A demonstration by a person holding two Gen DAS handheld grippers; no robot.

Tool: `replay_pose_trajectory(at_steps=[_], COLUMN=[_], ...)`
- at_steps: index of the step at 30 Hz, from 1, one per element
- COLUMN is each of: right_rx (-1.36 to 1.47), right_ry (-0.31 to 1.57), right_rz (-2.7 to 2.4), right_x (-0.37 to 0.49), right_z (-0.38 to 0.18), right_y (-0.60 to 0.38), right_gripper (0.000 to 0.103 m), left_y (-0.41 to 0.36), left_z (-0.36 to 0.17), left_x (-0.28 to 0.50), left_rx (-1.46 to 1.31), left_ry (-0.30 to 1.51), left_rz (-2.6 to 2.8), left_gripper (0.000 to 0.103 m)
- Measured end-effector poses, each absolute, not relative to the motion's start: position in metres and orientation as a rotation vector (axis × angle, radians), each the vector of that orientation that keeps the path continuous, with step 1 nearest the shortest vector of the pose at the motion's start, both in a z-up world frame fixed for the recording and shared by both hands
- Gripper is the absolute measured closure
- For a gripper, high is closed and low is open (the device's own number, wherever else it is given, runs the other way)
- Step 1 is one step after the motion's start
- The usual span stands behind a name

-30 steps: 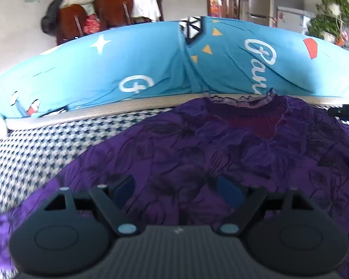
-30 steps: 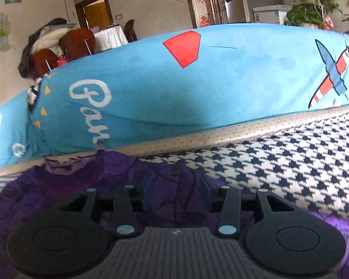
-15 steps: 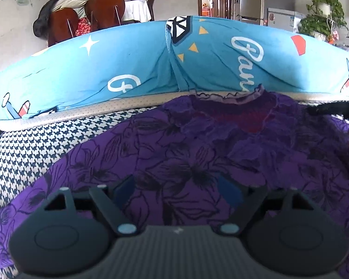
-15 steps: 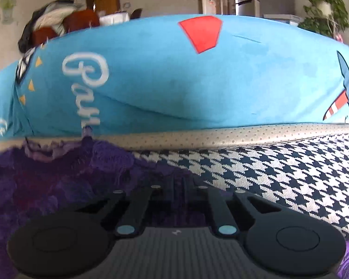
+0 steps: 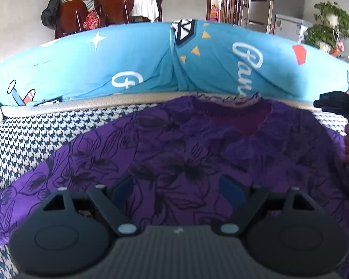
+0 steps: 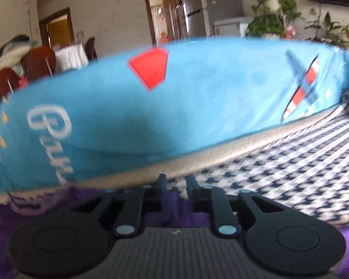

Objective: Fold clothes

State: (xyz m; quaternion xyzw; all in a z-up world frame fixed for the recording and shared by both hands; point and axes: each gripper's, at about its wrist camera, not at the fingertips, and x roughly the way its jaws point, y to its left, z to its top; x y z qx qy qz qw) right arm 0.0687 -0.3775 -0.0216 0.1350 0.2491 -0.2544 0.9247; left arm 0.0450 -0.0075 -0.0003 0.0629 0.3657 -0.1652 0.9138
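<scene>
I see a houndstooth cover [image 5: 35, 144] spread over the surface, edged by a beige piped border [image 5: 81, 104]. Behind it sits a long blue bolster [image 5: 132, 60] printed with white script, a star and small planes. Beyond that I make out brown chairs [image 5: 114, 7] heaped with coats, a white-clothed table [image 5: 144, 9], a grey fridge [image 5: 263, 4] and a leafy plant [image 5: 330, 30].

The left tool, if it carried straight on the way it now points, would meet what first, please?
Most likely the purple floral garment lying spread beneath the open left tool; depth is hard to judge through the fisheye.
</scene>
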Motion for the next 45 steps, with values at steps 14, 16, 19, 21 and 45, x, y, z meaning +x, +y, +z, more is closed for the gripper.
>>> replay_pose_trajectory(at_steps=[14, 16, 19, 21, 45], right_rx=[0.376, 0.375, 0.414, 0.457, 0.558], right_ry=[0.628, 0.651, 0.673, 0.692, 0.652], right_rz=[-0.359, -0.346, -0.319, -0.297, -0.539], right_x=[-0.063, -0.076, -0.095, -0.100, -0.102], right_z=[-0.006, -0.010, -0.016, -0.021, -0.036], right_y=[-0.364, -0.363, -0.366, -0.369, -0.403], right_gripper=[0.075, 0.075, 0.075, 0.075, 0.100], left_y=[-0.023, -0.023, -0.022, -0.021, 0.003], left_z=[-0.005, -0.008, -0.011, -0.012, -0.024], left_x=[0.022, 0.019, 0.009, -0.001, -0.047], left_rx=[0.188, 0.189, 0.191, 0.200, 0.224], left_ry=[0.721, 0.727, 0.724, 0.716, 0.702], left_rz=[-0.402, -0.403, -0.411, -0.414, -0.424], left_gripper=[0.014, 0.013, 0.012, 0.012, 0.009])
